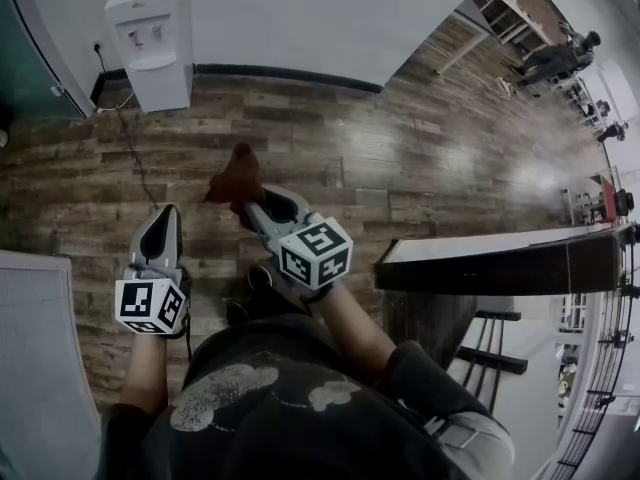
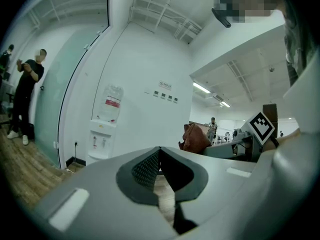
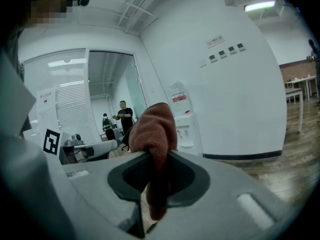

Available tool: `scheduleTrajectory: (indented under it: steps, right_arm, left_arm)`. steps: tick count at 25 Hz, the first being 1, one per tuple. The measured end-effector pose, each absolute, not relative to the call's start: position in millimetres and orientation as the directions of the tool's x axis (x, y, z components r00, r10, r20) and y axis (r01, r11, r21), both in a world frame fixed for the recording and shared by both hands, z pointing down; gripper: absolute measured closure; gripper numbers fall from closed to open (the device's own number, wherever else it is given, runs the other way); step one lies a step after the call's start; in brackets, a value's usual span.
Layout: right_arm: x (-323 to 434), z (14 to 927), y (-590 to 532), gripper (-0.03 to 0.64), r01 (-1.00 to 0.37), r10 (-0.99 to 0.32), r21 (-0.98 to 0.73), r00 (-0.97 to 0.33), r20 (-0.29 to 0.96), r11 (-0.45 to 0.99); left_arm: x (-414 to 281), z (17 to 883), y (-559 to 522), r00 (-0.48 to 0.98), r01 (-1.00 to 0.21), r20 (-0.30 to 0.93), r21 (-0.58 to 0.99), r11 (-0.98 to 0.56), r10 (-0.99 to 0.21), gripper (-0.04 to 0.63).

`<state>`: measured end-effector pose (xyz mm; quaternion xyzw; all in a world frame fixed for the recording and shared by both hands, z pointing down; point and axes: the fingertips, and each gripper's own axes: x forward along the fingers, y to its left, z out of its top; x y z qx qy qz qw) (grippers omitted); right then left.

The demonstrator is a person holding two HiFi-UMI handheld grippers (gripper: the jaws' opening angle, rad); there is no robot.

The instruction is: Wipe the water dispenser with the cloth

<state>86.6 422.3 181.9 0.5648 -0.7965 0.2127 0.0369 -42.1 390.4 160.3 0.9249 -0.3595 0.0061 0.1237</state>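
Observation:
The white water dispenser (image 1: 152,38) stands against the far wall at the upper left, well ahead of both grippers. It also shows as the dispenser (image 2: 103,134) and the dispenser (image 3: 183,124) in the gripper views. My right gripper (image 1: 250,206) is shut on a reddish-brown cloth (image 1: 236,176), which bunches up above the jaws as the cloth (image 3: 155,134). My left gripper (image 1: 160,230) is held lower left of it, shut with nothing between its jaws. From the left gripper view the cloth (image 2: 195,138) appears at the right.
A dark table (image 1: 500,258) stands at my right. A black cable (image 1: 135,148) trails over the wooden floor from the dispenser's wall socket. A person in black (image 2: 24,99) stands far left by a glass partition. More people and furniture are at the far right (image 1: 560,58).

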Motion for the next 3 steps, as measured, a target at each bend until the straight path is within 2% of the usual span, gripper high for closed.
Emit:
scheduleTrajectory:
  steps: [3]
  right_arm:
    - [91.8,181.7,424.3,0.558,-0.919,-0.889,-0.3,-0.345,0.3,0.255]
  left_arm:
    - [-39.5,157.8,390.5,0.74,-0.667,0.093,0.223,-0.711,-0.666,0.575]
